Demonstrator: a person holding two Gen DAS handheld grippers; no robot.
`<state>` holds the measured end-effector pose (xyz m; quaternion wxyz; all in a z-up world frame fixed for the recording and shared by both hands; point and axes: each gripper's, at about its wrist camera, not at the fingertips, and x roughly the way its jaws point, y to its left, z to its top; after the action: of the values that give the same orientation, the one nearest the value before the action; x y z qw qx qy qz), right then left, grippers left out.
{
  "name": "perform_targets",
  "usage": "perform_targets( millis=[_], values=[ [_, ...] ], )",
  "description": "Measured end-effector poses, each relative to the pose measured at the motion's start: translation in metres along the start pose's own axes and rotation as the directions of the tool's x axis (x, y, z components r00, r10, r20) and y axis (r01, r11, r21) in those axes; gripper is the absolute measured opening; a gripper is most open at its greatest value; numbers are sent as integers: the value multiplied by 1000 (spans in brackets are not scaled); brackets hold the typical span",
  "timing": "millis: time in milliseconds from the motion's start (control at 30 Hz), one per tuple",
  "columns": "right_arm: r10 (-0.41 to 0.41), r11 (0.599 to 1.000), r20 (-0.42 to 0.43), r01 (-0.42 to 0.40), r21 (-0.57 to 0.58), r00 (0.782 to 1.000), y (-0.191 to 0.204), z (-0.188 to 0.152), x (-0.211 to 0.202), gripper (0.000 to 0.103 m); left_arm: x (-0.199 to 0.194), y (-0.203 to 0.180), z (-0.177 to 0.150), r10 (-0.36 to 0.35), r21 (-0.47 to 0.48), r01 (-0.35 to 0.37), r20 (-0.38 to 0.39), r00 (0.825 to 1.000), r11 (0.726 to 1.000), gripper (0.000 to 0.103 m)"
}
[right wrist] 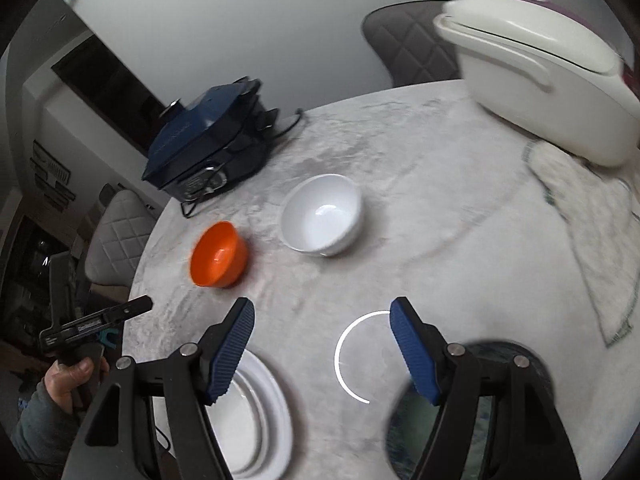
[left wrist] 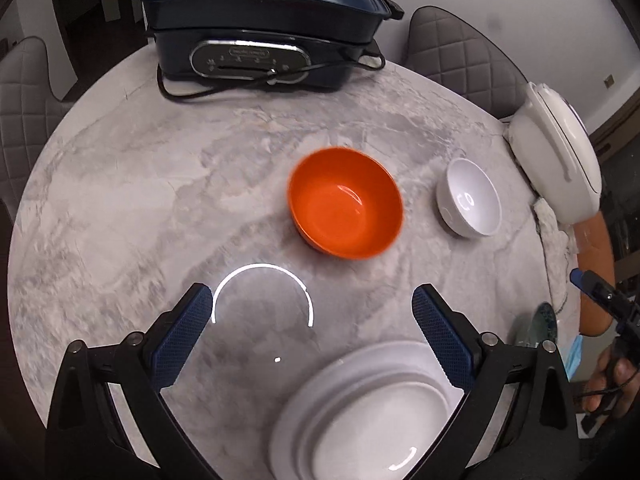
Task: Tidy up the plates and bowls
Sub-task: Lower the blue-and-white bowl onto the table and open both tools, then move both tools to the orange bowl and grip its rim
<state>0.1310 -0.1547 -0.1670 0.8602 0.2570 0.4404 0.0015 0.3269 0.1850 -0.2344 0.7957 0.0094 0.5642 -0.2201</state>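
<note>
An orange bowl (left wrist: 346, 204) (right wrist: 218, 256) and a white bowl (left wrist: 470, 198) (right wrist: 322, 214) stand upright and apart in the middle of the round marble table (left wrist: 120, 200). A white plate (left wrist: 360, 412) (right wrist: 256, 420) and a dark patterned plate (left wrist: 542, 322) (right wrist: 500, 350) lie near the front edge. My left gripper (left wrist: 313, 294) hovers open above the table, short of the orange bowl, with the white plate below its right finger. Between the two plates my right gripper (right wrist: 322, 308) hangs open, with nothing in it.
A dark blue electric grill (left wrist: 260, 20) with its cord sits at the far edge. A white lidded cooker (left wrist: 560, 152) stands at the right on a cloth (right wrist: 592, 248). Quilted chairs (left wrist: 24, 112) surround the table. A person's hand (right wrist: 68, 376) holds the left gripper's handle.
</note>
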Motion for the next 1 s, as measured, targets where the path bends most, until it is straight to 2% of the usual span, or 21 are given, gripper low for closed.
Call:
perform_targets(
  millis=[167,233,300,367,433,533,600,667,733,867,967,1000],
  values=[
    [46,998,-115,-50,-32,992,78,43,77,73,29,30,44,-31,66,32,-25,999,997,100],
    [20,997,-136,-30,-72,991,100,51,107,73,44,37,54,-53,71,56,-45,998,996,100],
    [-5,997,-177,-8,-74,984,107,53,138,68,62,42,60,-77,61,82,-79,994,995,100],
    [-29,999,-229,23,-29,973,102,53,165,65,80,44,63,-96,49,103,-119,988,994,100],
    [-19,999,-265,26,25,964,93,52,182,61,88,45,61,-101,53,108,-126,987,993,100],
    [-29,999,-294,40,31,955,91,50,199,60,94,48,64,-87,61,94,-114,990,994,99],
    [-37,999,-310,47,24,950,90,50,209,57,96,50,64,-72,60,79,-110,991,995,86],
    [-39,998,-319,50,28,947,88,51,218,55,103,52,66,-71,59,79,-127,989,995,64],
    [-37,998,-328,52,37,944,86,52,226,50,109,51,67,-73,65,83,-142,987,994,57],
    [-24,998,-355,44,50,935,84,51,238,48,115,48,67,-69,78,81,-152,986,994,53],
    [-19,998,-378,41,51,925,83,49,244,34,120,44,66,-86,89,102,-165,982,991,46],
    [-12,998,-385,35,53,923,84,48,247,27,121,44,66,-92,90,109,-170,981,990,44]
  ],
)
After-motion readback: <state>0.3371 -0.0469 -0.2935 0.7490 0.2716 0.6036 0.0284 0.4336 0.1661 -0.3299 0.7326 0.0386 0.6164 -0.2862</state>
